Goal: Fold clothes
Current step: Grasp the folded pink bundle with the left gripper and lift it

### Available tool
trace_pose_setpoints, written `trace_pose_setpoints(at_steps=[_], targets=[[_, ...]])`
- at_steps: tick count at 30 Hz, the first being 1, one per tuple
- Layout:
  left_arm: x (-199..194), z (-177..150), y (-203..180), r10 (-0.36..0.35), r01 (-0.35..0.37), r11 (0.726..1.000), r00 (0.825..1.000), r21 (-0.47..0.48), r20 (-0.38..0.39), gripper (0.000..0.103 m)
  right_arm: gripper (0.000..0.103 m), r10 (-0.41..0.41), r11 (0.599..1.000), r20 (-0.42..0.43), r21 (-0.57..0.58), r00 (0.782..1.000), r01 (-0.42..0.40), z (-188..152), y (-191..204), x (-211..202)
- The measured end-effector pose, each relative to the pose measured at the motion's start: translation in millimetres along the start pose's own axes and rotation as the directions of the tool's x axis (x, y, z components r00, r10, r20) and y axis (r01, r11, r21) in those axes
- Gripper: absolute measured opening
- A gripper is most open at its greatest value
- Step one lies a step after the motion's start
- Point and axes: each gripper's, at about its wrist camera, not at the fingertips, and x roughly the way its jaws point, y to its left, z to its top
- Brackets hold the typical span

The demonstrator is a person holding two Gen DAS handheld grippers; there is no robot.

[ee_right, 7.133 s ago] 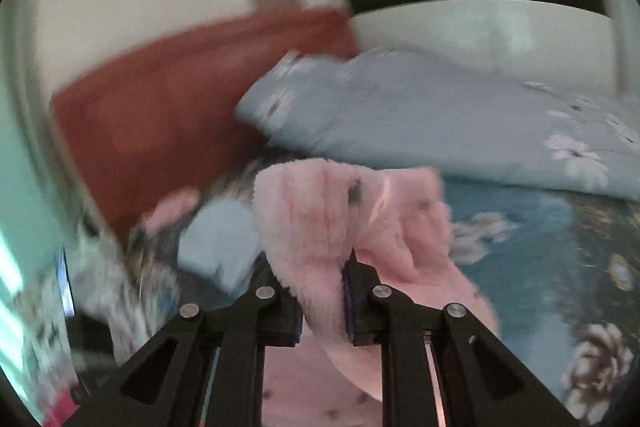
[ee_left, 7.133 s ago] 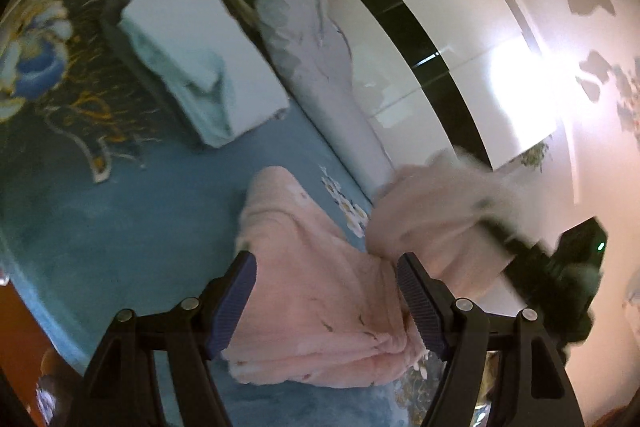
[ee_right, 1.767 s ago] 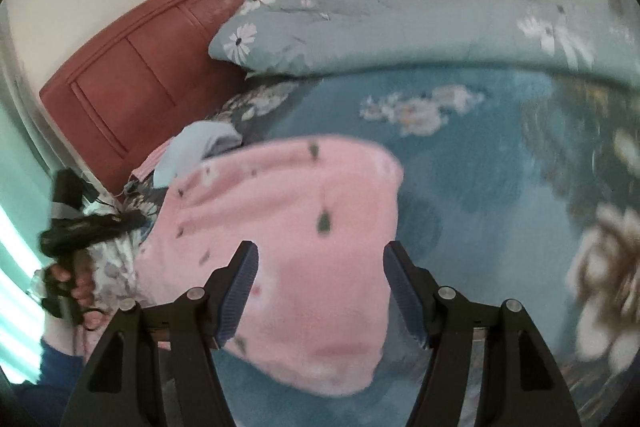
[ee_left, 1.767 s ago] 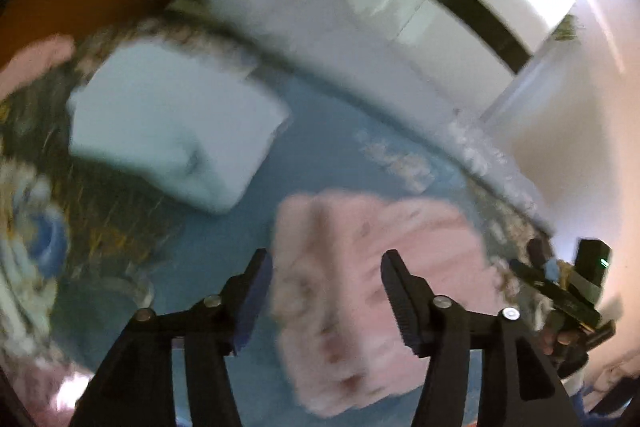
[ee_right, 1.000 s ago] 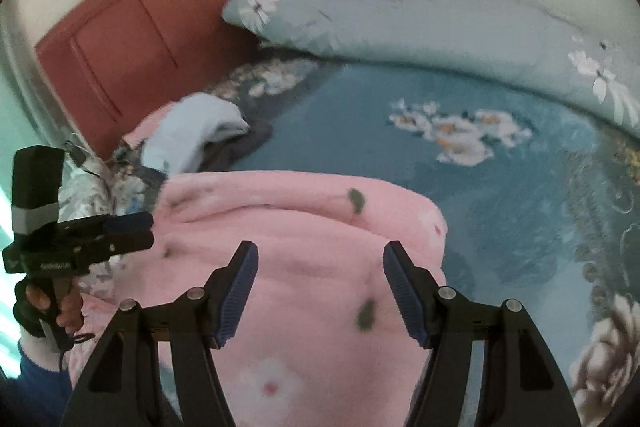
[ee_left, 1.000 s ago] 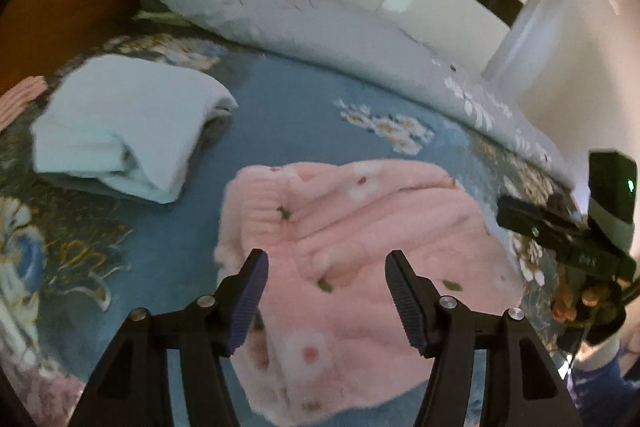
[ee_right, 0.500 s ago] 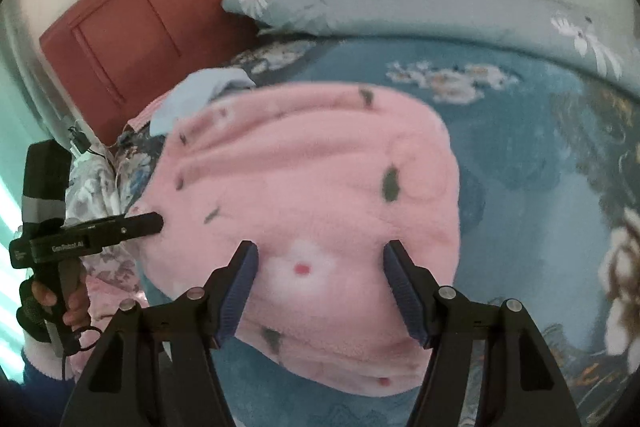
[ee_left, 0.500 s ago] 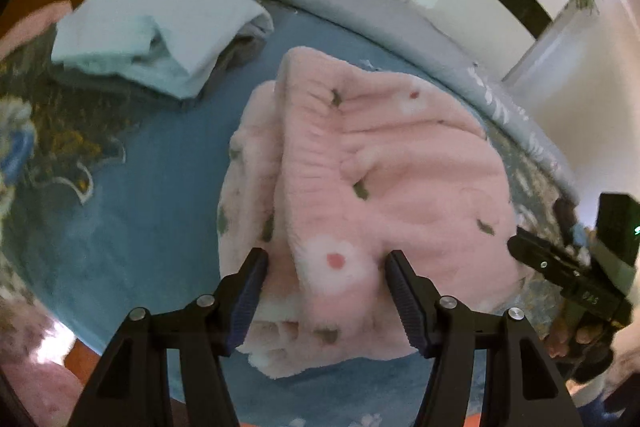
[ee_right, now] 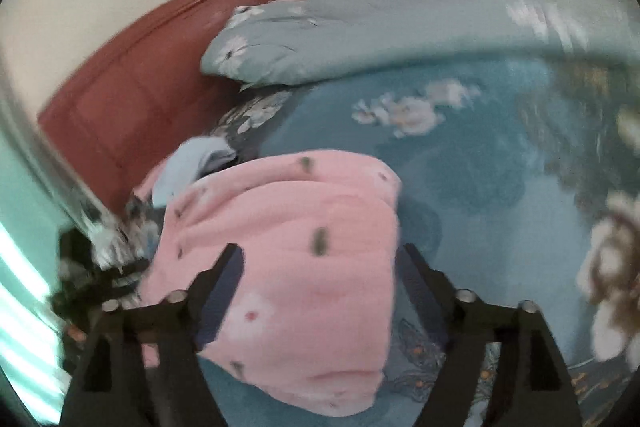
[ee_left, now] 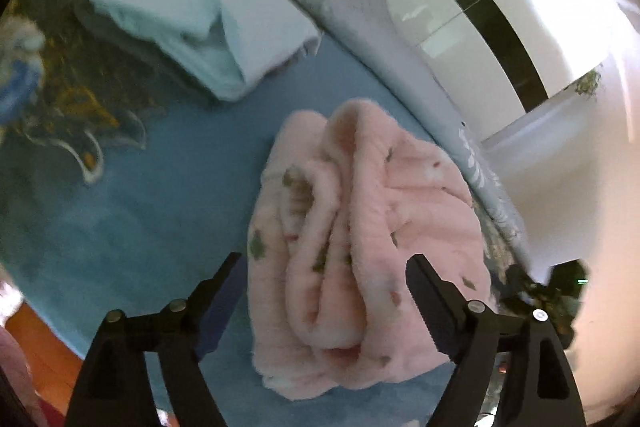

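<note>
A fluffy pink garment [ee_left: 360, 247] with small flower prints lies folded in a thick bundle on the blue floral bedspread [ee_left: 120, 187]. My left gripper [ee_left: 324, 287] is open, its fingers either side of the bundle's near edge, layered folds showing between them. The same pink garment [ee_right: 296, 267] fills the right wrist view, where my right gripper [ee_right: 320, 279] is also open and straddles its near side. Neither gripper pinches the fabric. The other gripper, held in a hand, shows dimly at each frame's edge.
A folded light-blue garment [ee_left: 200, 15] lies beyond the pink one, towards the red-brown headboard [ee_right: 132, 87]. A grey flowered quilt [ee_left: 360, 19] runs along the far side of the bed by the white wall. Bare bedspread [ee_right: 500, 187] stretches to the right.
Both views have swung and are blurred with motion. The pink bundle looks thicker and more rolled between my left fingers than half a second ago. Both grippers stay open.
</note>
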Motion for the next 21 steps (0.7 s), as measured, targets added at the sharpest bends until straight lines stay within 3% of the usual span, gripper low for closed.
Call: trace_pose_setpoints(at_steps=[3,7,13,16,21], targets=[[15,8,7,-0.015,0.014,1.000,0.999,-0.022,-0.036,0.086,0.085,0.077,0.986,-0.062,0.150,0.995,-0.067,0,-35,18],[26,22,18,-0.041,0.039,0.998,0.998,-0.043,-0.053,0.086,0.087,0.186,0.960,-0.120,0.235,0.975,-0.154,-3,-53,44],[52,24,21,-0.131,0.121,0.990,0.980,-0.073,-0.147,0.089,0.088,0.250,0.945,-0.148,0.254,0.957,-0.208,5,-52,69],[53,22,20,-0.136,0.128,0.990,0.982,-0.067,-0.135,0.089,0.088,0.280,0.937,-0.161,0.262,0.946,-0.233,10,-51,82],[52,20,18,-0.137,0.129,0.989,0.982,-0.070,-0.132,0.084,0.084,0.265,0.945,-0.181,0.246,0.947,-0.217,13,-43,89]])
